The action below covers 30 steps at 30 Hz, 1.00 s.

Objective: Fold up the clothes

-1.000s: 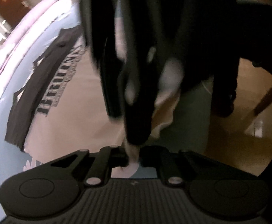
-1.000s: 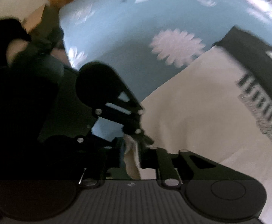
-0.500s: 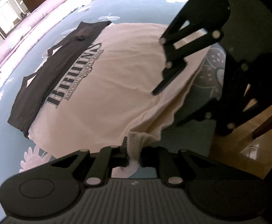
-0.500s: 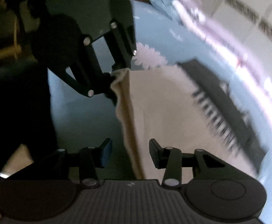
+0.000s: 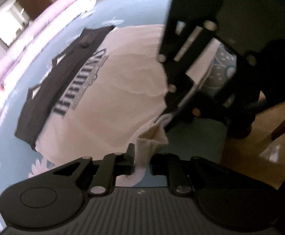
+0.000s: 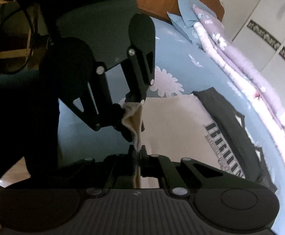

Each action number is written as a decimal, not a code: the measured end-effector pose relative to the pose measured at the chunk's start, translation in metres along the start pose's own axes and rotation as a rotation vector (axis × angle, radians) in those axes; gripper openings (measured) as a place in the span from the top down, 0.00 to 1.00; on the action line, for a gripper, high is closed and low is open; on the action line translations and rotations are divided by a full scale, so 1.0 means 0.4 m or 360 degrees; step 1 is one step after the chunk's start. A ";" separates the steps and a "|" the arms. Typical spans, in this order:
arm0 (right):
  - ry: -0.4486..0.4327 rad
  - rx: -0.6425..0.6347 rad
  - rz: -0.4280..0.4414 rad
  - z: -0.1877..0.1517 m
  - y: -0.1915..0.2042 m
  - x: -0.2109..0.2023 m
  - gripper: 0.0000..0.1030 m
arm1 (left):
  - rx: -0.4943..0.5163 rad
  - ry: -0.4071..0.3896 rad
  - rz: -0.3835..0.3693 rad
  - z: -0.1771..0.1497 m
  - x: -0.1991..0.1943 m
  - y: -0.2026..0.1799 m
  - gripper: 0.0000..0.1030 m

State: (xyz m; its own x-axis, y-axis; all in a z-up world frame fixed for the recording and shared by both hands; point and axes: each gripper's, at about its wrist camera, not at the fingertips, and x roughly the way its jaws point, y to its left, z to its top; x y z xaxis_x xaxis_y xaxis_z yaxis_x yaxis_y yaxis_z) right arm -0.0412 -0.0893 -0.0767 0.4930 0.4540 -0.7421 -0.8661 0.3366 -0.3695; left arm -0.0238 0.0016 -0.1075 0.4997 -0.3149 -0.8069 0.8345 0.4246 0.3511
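Item, right gripper [image 6: 137, 150]: we record its jaws pinched tight on a thin cream hem of the T-shirt [image 6: 173, 129], having just closed; half a second ago they stood apart with that edge between them, ungripped. Its own view alone shows this pinch. The left wrist view shows only its dark linkage [image 5: 183, 62] above the cloth.

Item, left gripper [image 5: 141, 156]: a ribbed cream cuff [image 5: 148, 148] sits between its fingers, touching the left one. The jaws have just been opening a little, and we cannot tell whether the pads press. The right wrist view shows this gripper [image 6: 131, 115] with bunched cloth at its tips.

Item, T-shirt [image 5: 107, 101]: cream, dark-lettered, spread flat on the blue flowered bedspread [image 5: 134, 5], its near edge lifted to both grippers. A dark garment [image 5: 60, 78] lies along its far side, touching.

Item, surroundings: the left view alone shows wooden floor [image 5: 246, 156]; the right view alone shows pillows [image 6: 191, 19] and a pink folded quilt [image 6: 236, 62].

Change noted: a second ago the left view was filled with blurred dark shapes. Now the shirt lies in plain sight.
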 end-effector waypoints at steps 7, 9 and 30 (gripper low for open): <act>0.0021 0.0055 0.0029 0.019 -0.038 0.015 0.95 | 0.0348 -0.0041 0.0096 0.001 -0.003 -0.054 0.75; 0.0026 0.0057 0.0044 0.023 -0.038 0.014 0.95 | 0.0420 -0.0053 0.0121 0.004 0.001 -0.065 0.75; 0.0168 0.0611 -0.0252 -0.201 -0.070 -0.109 0.43 | 0.0219 -0.0027 0.0212 0.062 -0.026 -0.012 0.93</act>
State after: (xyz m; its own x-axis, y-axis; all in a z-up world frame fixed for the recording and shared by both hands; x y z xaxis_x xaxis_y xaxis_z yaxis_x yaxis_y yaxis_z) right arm -0.0453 -0.1848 -0.0788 0.5890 0.2922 -0.7534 -0.6774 0.6869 -0.2632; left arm -0.0272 -0.0180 -0.0891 0.6106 -0.2783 -0.7414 0.7841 0.3436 0.5168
